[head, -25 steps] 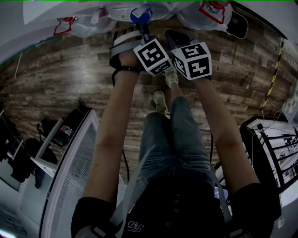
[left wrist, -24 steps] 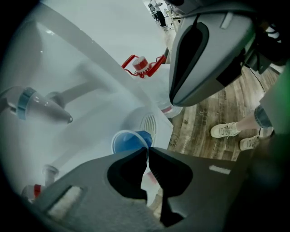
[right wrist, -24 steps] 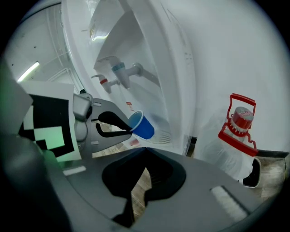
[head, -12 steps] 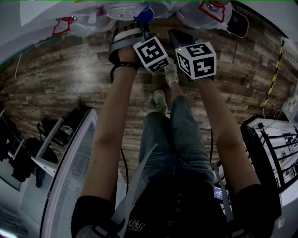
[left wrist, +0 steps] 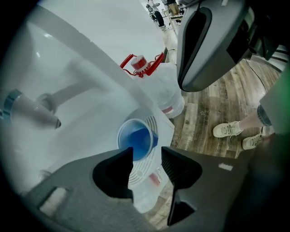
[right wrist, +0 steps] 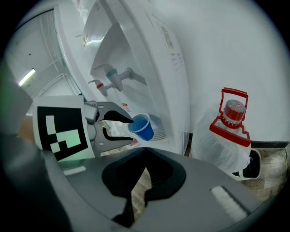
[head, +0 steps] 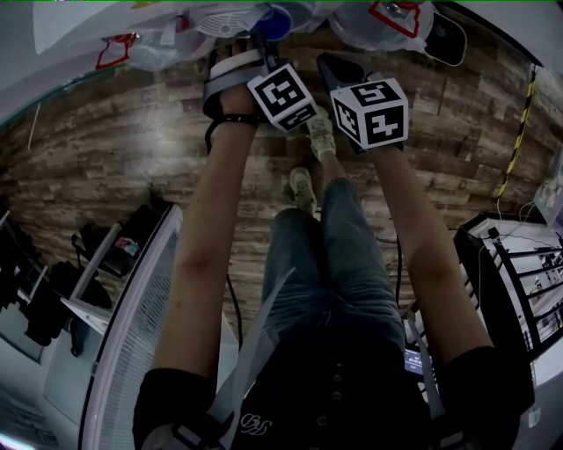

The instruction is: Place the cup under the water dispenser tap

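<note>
The blue cup (left wrist: 136, 141) stands on the round white drip tray (left wrist: 146, 171) of the white water dispenser (right wrist: 149, 54), below its taps (right wrist: 114, 74). My left gripper (left wrist: 148, 156) is just short of the cup, jaws opening, neither pad pressing on it. Seen from the right gripper view, its upper finger (right wrist: 118, 117) reaches the rim of the cup (right wrist: 142, 126). My right gripper (right wrist: 143, 168) hangs back to the right with its jaws closed on nothing. In the head view the cup (head: 274, 19) shows at the top edge, past the left gripper's marker cube (head: 281, 95).
A clear water bottle with a red handle (right wrist: 232, 118) stands on the wood floor right of the dispenser. The person's shoes (left wrist: 230, 129) are on the floor behind. A white appliance (head: 132, 325) and a wire rack (head: 519, 290) flank the person.
Both marker cubes have crept slightly up the head view. The blue cup stays at the top edge by the dispenser.
</note>
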